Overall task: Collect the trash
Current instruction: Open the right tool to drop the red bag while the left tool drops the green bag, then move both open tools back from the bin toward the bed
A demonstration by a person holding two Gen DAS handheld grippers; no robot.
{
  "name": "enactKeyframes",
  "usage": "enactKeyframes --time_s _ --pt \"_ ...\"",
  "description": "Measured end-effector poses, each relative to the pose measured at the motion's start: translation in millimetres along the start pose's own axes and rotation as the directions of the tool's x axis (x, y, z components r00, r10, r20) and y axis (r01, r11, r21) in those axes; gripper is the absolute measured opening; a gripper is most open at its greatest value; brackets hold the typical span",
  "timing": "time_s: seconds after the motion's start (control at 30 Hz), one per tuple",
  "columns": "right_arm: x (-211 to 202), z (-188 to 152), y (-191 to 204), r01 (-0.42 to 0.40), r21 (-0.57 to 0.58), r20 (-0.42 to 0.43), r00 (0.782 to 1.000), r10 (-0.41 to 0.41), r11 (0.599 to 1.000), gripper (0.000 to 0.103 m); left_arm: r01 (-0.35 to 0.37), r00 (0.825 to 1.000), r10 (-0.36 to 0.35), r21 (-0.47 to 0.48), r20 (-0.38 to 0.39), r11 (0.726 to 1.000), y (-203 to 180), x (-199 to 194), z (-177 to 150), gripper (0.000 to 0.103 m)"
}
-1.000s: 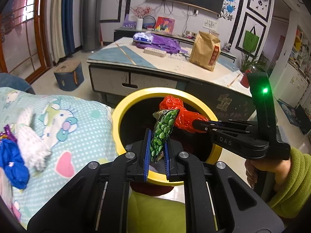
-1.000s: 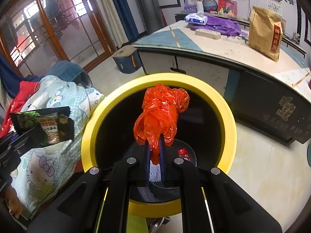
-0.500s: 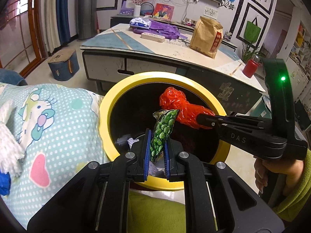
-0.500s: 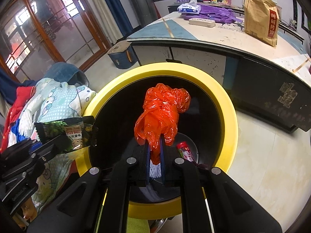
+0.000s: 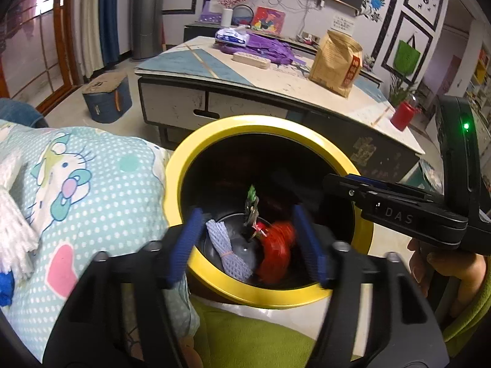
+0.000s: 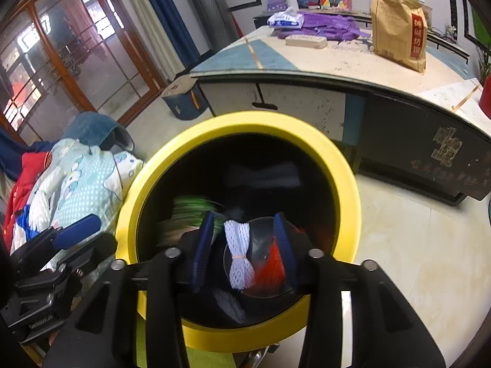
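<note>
Green wrapper (image 5: 252, 205) sharp in left view, blurred (image 6: 191, 211) in right

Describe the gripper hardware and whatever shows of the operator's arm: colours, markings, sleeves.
Both grippers are matte black plastic linkages with silver pivot bolts and ribbed blue finger pads. The left gripper fills its own view; the right gripper seen side-on carries white "DAS" lettering and a lit green LED on its upright handle. The right hand is bare, with a lime-green fleece sleeve. No cables visible.
</note>
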State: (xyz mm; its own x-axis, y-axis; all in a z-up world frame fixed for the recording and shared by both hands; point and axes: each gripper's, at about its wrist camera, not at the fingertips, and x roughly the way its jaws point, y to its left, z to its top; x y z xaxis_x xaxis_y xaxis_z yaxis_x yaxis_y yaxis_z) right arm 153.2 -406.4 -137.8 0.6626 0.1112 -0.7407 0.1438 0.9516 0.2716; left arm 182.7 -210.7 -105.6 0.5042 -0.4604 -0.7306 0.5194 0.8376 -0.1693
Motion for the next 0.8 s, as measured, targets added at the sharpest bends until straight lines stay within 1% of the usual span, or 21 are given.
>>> enactKeyframes --time_s 0.07,0.1,0.13,0.2,0.37,0.47,0.73,0.77,0.8 --pt "-5.1 1.8 1.2 0.003 -0.002 0.022 1.000 -0.003 1.000 0.050 -0.011 1.000 0.011 -0.008 0.017 1.000 0.8 -5.4 0.1 0.079" --pt "-6.7 2.4 2.1 0.008 -0.003 0.029 1.000 -0.008 1.000 0.051 -0.020 0.999 0.020 -0.015 0.029 1.000 1.5 -9.7 0.2 0.084" --pt "-8.7 3.1 3.1 0.011 -0.006 0.038 0.999 -0.010 1.000 0.052 -0.024 0.999 0.024 -0.019 0.036 1.000 2.4 -12.4 0.0 0.092" --pt "-11.8 4.0 5.2 0.013 -0.009 0.053 0.999 -0.013 1.000 0.059 -0.039 0.998 0.040 -0.030 0.053 0.999 4.3 -19.8 -1.1 0.092" --pt "-18.0 6.0 10.5 0.018 -0.020 0.078 0.997 -0.017 1.000 0.066 -0.099 0.991 0.103 -0.045 0.091 0.994 8.6 -38.5 -3.1 0.092" --pt "-22.5 7.9 13.0 0.015 -0.027 0.095 0.995 -0.013 1.000 0.067 -0.119 0.985 0.125 -0.055 0.116 0.991 10.9 -50.2 -3.6 0.092" --pt "-39.3 9.7 31.1 0.001 -0.073 0.139 0.990 0.009 0.997 0.068 -0.177 0.965 0.191 -0.092 0.179 0.980 20.1 -81.2 -4.8 0.092" --pt "-41.8 9.9 34.7 -0.001 -0.083 0.146 0.989 0.013 0.997 0.070 -0.181 0.963 0.197 -0.097 0.185 0.979 21.7 -84.9 -5.4 0.092" --pt "-44.1 9.1 37.0 -0.003 -0.089 0.152 0.988 0.016 0.996 0.073 -0.191 0.959 0.208 -0.104 0.194 0.976 23.8 -89.3 -5.7 0.092"
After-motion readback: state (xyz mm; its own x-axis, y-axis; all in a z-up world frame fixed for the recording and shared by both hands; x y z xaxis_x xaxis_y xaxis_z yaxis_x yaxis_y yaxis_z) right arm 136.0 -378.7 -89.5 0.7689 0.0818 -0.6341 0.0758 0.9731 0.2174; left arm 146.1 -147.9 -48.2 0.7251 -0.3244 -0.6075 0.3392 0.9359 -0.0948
